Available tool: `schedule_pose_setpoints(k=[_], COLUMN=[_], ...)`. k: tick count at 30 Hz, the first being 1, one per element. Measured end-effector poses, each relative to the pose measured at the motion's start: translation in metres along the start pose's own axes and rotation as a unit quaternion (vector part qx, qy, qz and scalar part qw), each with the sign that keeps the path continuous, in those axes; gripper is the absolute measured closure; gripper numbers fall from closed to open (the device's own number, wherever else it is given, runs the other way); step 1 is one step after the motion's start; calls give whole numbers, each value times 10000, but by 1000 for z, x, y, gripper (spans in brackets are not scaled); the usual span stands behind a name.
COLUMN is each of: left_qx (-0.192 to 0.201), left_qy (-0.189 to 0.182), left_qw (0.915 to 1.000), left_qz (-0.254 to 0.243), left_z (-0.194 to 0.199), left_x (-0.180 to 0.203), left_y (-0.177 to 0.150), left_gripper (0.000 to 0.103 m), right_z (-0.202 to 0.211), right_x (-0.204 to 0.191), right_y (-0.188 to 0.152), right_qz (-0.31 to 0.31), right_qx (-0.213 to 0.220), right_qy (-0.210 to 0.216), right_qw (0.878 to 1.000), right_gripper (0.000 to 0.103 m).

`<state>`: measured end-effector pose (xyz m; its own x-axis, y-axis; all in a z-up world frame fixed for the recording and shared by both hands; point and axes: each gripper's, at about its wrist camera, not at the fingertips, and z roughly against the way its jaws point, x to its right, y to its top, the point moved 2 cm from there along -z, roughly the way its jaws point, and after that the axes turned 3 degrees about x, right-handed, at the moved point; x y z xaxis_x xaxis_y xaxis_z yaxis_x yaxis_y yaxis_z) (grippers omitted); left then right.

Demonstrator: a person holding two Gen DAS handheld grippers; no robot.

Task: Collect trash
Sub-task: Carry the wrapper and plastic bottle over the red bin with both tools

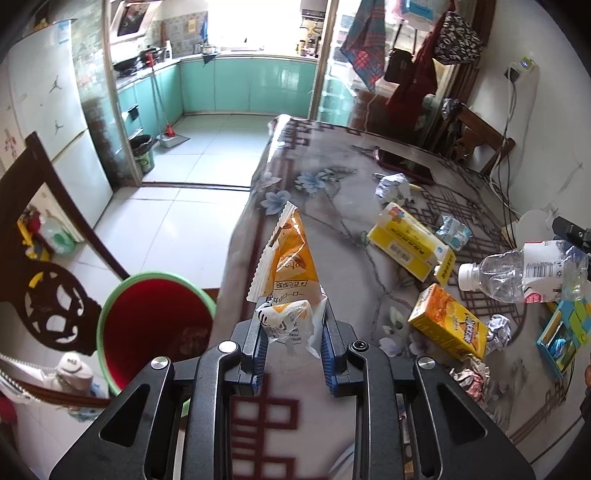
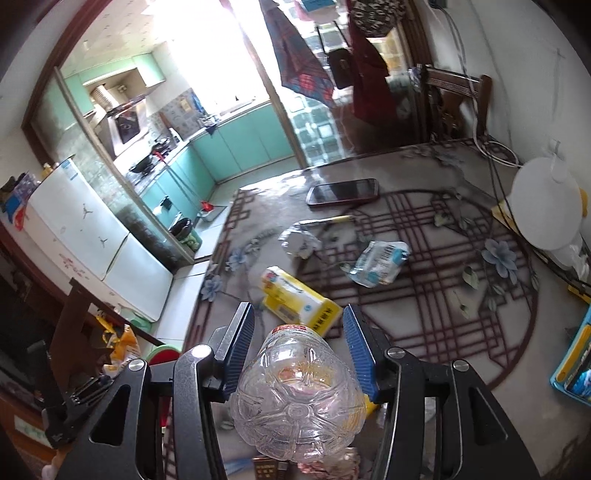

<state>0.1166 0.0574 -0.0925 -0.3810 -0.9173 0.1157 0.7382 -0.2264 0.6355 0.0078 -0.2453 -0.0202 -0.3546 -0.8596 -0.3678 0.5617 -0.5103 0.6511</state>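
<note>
Bin [image 1: 155, 328], red inside with a green rim, stands left of the table [image 1: 332, 206]. Left gripper [image 1: 293, 332] clamps an orange snack wrapper [image 1: 291, 266] above the table edge. Right gripper [image 2: 299, 354] clamps a clear plastic bottle [image 2: 295, 398] over 2 yellow boxes [image 1: 410, 240].

I see bright daylight pouring through the big kitchen window [image 1: 236, 26], so bright it goes all white. It shines on the pale floor tiles [image 1: 177, 221]. Both pictures bend round at the edges, with black corners. Close things look a bit blurry.
</note>
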Motion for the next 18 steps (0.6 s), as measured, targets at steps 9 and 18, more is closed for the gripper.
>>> schedule_pose_setpoints(k=[9, 18], left_qx=[-55, -320], left_qy=[271, 720], left_qw=[9994, 9958], left_qz=[231, 457], left_z=[4, 2], left_x=[-36, -87], left_y=[-9, -32], left_gripper=[79, 79], right_z=[-21, -48], right_x=[-43, -96], right_y=[-6, -19], right_qz=[262, 598], right_qx=[-223, -478], right_qy=[304, 665], right_qw=[9989, 9948], right_gripper=[55, 55])
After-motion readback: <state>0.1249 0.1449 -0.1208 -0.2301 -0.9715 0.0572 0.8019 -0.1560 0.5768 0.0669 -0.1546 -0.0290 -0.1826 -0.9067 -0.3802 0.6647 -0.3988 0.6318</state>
